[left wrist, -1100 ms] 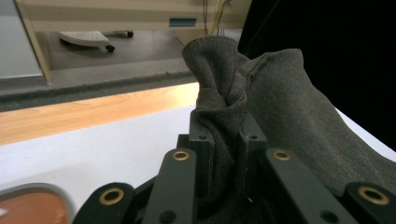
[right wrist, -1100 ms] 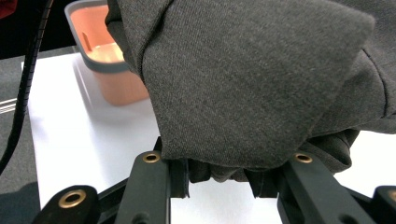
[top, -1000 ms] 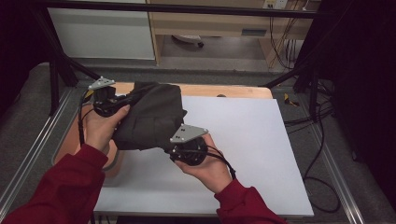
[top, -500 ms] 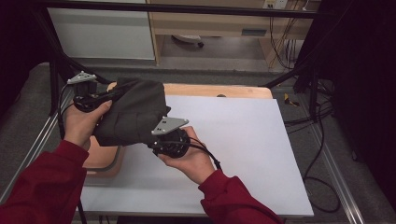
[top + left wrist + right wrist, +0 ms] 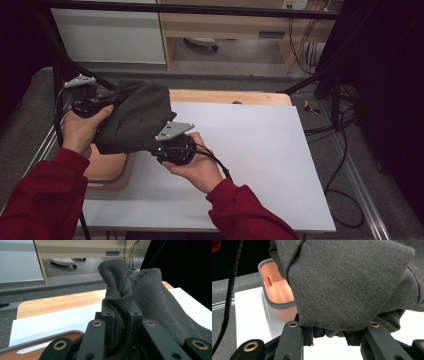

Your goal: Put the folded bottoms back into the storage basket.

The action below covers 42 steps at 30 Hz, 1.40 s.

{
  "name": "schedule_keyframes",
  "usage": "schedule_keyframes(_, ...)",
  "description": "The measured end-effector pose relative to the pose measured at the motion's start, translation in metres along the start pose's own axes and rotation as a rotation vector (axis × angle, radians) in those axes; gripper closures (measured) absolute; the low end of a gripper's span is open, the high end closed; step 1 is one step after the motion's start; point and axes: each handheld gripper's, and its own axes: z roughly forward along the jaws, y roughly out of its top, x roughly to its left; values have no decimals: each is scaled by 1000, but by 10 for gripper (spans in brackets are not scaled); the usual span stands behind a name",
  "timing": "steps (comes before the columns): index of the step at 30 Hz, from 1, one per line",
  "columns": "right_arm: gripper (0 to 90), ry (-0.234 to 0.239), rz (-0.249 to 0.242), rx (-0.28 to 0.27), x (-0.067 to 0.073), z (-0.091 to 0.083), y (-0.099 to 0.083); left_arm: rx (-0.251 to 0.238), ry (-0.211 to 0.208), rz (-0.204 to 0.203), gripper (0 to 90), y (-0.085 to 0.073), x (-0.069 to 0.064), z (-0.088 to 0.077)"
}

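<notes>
Left hand-held gripper (image 5: 120,322) is clamped on a bunched fold of the dark grey cloth (image 5: 132,122); right hand-held gripper (image 5: 330,336) grips its opposite edge. Both hold the cloth above the desk (image 5: 260,150), over the pink bin (image 5: 278,295).

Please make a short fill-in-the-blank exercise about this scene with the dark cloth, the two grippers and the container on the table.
1. Both grippers hold one dark grey cloth lifted above the ____.
2. The left gripper is shut on a bunched ____ of the cloth.
3. The container beside the cloth has a grey rim and a ____ inside.
4. The right gripper grips the cloth at its ____ edge.

Missing words: table; fold; pink; lower
</notes>
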Motion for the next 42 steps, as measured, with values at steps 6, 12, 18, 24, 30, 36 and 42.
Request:
schedule_keyframes(6, 656, 9, -3, -2, 0, 7, 4, 1, 11, -6, 797, -1, 9, -3)
schedule_keyframes(12, 656, 20, -5, -9, 4, 17, 8, -3, 25, -11, 796, -2, 19, -10)
schedule_keyframes(18, 656, 27, -3, -20, 6, 28, 13, -6, 35, -21, 796, -4, 30, -14)
schedule_keyframes(24, 656, 39, -4, -31, 8, 38, 17, -12, 52, -35, 796, -5, 40, -19)
schedule_keyframes(30, 656, 44, 2, -41, 10, 49, 21, -11, 74, -45, 796, -4, 50, -22)
schedule_keyframes(36, 656, 47, 4, -52, 12, 57, 24, -9, 89, -38, 795, -3, 58, -25)
schedule_keyframes(42, 657, 55, 7, -55, 16, 67, 25, -1, 100, -35, 796, -6, 66, -28)
